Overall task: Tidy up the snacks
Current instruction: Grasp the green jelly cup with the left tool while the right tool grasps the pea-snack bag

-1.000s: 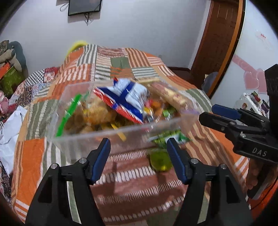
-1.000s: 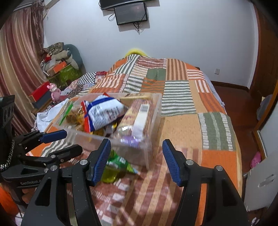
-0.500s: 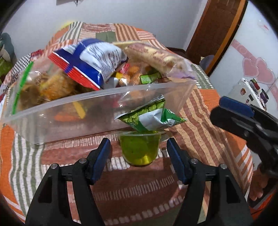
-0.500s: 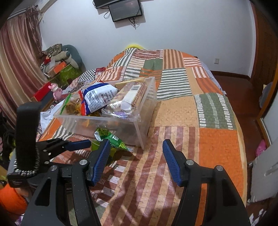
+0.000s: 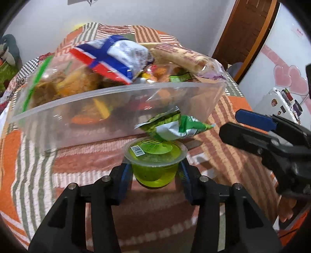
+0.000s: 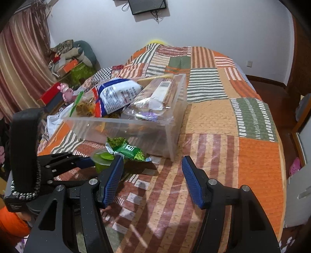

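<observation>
A home bedroom: a bed (image 6: 213, 116) under a patchwork quilt (image 6: 252, 155), striped curtains (image 6: 19, 68), a wall-mounted television (image 6: 148, 6), a wooden door (image 5: 246, 33).

Even indoor light, soft shadows on the bedspread (image 6: 213, 120), fisheye-bent edges, slight motion blur.

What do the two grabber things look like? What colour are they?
Both are alike. The left gripper and the right gripper have chunky black plastic arms with silver screws, and two flat fingers covered in ribbed blue pads. The left one carries a tall black block wrapped by a black-and-white braided cord.
</observation>
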Demonstrator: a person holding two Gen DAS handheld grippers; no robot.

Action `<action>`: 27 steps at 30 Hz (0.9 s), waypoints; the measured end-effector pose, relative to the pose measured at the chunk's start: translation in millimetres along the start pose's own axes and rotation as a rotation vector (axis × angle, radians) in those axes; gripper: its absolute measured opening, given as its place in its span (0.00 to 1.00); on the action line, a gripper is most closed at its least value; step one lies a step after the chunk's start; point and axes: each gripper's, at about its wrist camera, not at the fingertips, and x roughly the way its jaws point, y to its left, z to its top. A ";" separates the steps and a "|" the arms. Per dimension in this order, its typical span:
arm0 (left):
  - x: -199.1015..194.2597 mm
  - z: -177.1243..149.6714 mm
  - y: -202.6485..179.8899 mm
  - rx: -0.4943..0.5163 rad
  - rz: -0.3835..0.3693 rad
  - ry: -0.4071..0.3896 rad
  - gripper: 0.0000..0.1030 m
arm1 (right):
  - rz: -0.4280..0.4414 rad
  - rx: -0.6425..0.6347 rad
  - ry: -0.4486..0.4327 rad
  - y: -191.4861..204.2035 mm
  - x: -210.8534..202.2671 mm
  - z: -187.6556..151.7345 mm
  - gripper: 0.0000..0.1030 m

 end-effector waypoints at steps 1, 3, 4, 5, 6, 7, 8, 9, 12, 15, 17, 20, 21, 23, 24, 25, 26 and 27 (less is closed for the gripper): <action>-3.1 -3.0 2.6 0.002 0.007 -0.004 0.45 | 0.001 -0.009 0.006 2.7 1.1 0.0 0.57; -12.3 -10.7 10.3 0.001 0.026 -0.018 0.45 | 0.001 -0.022 0.015 7.7 3.8 0.1 0.57; -17.6 -15.5 15.9 -0.003 0.036 -0.024 0.45 | 0.001 -0.029 0.020 10.5 5.7 0.4 0.57; -22.1 -20.6 19.9 -0.010 0.040 -0.027 0.45 | 0.003 -0.038 0.030 13.8 8.8 0.9 0.57; -25.1 -22.9 24.3 -0.018 0.041 -0.030 0.45 | 0.005 -0.044 0.039 16.8 11.7 1.2 0.57; -28.9 -26.3 30.5 -0.030 0.044 -0.033 0.45 | 0.006 -0.050 0.048 19.8 14.6 1.7 0.57; -30.0 -28.2 34.8 -0.037 0.045 -0.034 0.45 | 0.009 -0.062 0.060 23.8 18.5 1.9 0.58; -33.3 -30.8 40.9 -0.050 0.048 -0.038 0.45 | 0.008 -0.074 0.069 26.7 21.2 1.7 0.58; -39.7 -34.8 55.7 -0.080 0.053 -0.047 0.45 | -0.004 -0.118 0.090 37.8 31.3 0.9 0.63; -40.6 -32.3 63.9 -0.098 0.053 -0.054 0.45 | -0.023 -0.136 0.111 43.5 42.0 1.6 0.65; -42.7 -33.8 66.9 -0.102 0.054 -0.060 0.45 | -0.020 -0.129 0.131 44.4 49.6 2.6 0.71; -42.5 -33.6 71.3 -0.107 0.050 -0.065 0.45 | -0.015 -0.126 0.163 46.4 59.3 2.8 0.75; -41.9 -33.8 72.4 -0.109 0.045 -0.065 0.45 | -0.021 -0.132 0.172 47.0 62.5 2.0 0.76; -38.9 -30.7 75.4 -0.111 0.040 -0.066 0.45 | -0.024 -0.137 0.205 48.3 70.8 -0.6 0.77; -38.5 -30.7 75.6 -0.112 0.039 -0.067 0.45 | -0.031 -0.141 0.209 49.0 73.1 -1.5 0.77; -38.6 -30.9 75.9 -0.113 0.037 -0.068 0.45 | -0.039 -0.146 0.204 49.5 72.9 -1.9 0.77; -37.6 -30.3 76.8 -0.113 0.038 -0.070 0.45 | -0.041 -0.146 0.197 50.0 71.4 -1.3 0.77; -37.4 -30.2 76.2 -0.112 0.039 -0.071 0.45 | -0.038 -0.142 0.193 49.7 70.6 -0.6 0.77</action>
